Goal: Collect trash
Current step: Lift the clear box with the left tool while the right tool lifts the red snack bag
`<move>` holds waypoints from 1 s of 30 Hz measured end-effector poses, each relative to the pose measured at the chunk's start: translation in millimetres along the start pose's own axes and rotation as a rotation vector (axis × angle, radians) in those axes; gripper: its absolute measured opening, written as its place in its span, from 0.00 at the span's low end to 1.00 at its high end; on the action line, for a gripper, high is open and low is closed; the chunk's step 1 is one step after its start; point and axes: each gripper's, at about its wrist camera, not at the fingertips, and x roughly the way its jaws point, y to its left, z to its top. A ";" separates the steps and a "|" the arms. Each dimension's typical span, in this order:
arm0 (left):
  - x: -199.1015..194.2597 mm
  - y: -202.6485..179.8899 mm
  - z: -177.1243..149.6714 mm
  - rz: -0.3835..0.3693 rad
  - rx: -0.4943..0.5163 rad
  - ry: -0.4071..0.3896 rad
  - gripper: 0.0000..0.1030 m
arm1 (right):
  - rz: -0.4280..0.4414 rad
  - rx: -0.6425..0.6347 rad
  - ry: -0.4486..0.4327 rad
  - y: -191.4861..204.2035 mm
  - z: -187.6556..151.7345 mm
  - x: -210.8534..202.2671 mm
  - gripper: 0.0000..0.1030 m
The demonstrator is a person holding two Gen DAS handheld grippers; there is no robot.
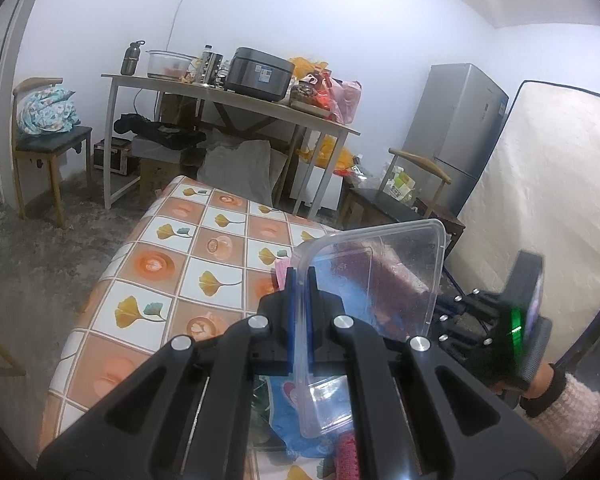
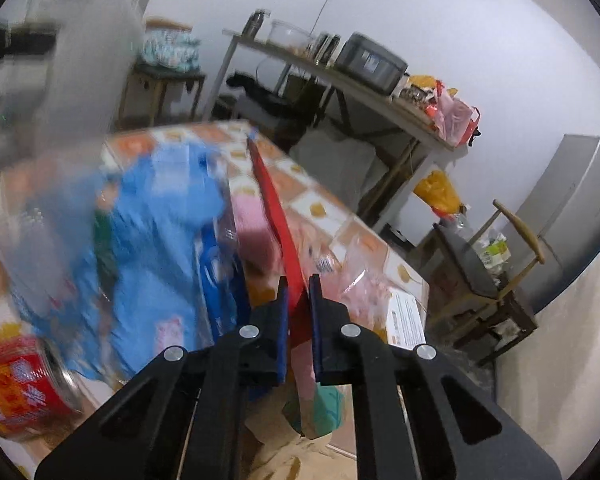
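My left gripper [image 1: 300, 276] is shut on the rim of a clear plastic container [image 1: 380, 272], which it holds tilted on edge above the table's tiled-pattern cloth [image 1: 180, 264]. In the right wrist view my right gripper [image 2: 299, 280] is shut on a flat red wrapper [image 2: 274, 216], seen edge-on and sticking forward between the pads. Left of it lie a crumpled blue bag [image 2: 160, 240], a pink pack [image 2: 252, 224] and a red can [image 2: 16, 384] on its side. The clear container shows as a blur at upper left [image 2: 60, 80].
A gloved hand with a knitted sleeve [image 1: 572, 404] holds the right gripper at the right edge. Beyond the table stand a cluttered side table with a rice cooker [image 1: 258, 74], a chair [image 1: 48, 140], another chair [image 1: 400, 196], a fridge [image 1: 456, 128] and an upright mattress [image 1: 540, 184].
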 end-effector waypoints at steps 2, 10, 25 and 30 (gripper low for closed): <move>-0.4 -0.2 0.3 -0.001 0.003 0.000 0.03 | 0.037 0.056 -0.034 -9.1 5.7 -11.6 0.09; -5.3 -9.4 4.5 -0.008 0.003 -0.012 0.03 | 0.184 0.290 -0.169 -57.3 12.4 -62.6 0.08; 68.7 -168.9 26.0 -0.257 0.210 0.231 0.03 | -0.110 0.668 -0.305 -154.3 -122.8 -213.9 0.08; 140.7 -272.0 -5.9 -0.371 0.323 0.439 0.03 | -0.295 0.806 -0.190 -178.8 -205.6 -239.7 0.08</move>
